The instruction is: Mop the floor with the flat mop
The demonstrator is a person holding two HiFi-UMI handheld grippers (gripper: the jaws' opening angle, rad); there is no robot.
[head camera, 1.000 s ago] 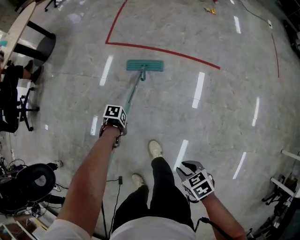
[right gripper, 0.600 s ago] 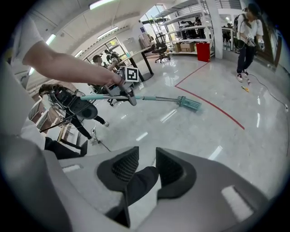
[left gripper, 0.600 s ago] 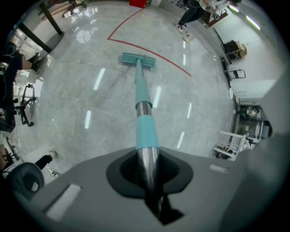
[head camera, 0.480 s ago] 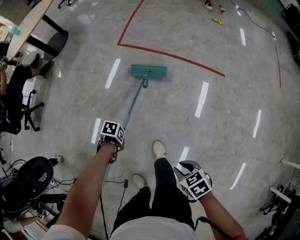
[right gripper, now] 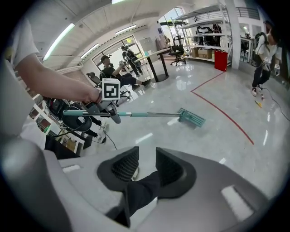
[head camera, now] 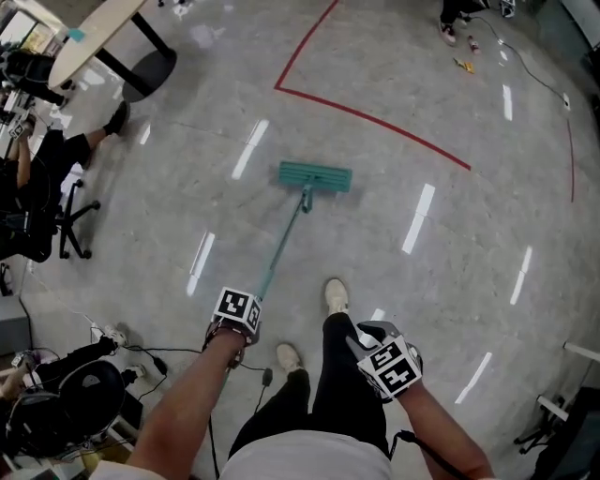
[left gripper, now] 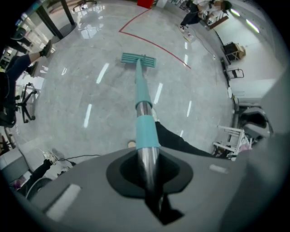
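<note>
The flat mop's teal head (head camera: 315, 175) lies flat on the grey floor ahead of me, short of the red tape line. Its teal and metal handle (head camera: 281, 246) slants back to my left gripper (head camera: 234, 314), which is shut on it. In the left gripper view the handle (left gripper: 144, 113) runs out between the jaws to the mop head (left gripper: 138, 59). My right gripper (head camera: 384, 361) hangs by my right leg, apart from the mop. Its jaws (right gripper: 147, 163) stand a little open with nothing between them. The right gripper view shows the mop head (right gripper: 191, 117) from the side.
A red tape line (head camera: 375, 117) crosses the floor beyond the mop. A table with a black base (head camera: 141, 56) and a seated person on an office chair (head camera: 37, 216) are at the left. Cables (head camera: 141, 361) lie at the lower left. A person (head camera: 459, 19) stands far ahead.
The mop head has been drawn back from the red line toward my feet. My left gripper has come back with the handle. The right gripper has hardly moved.
</note>
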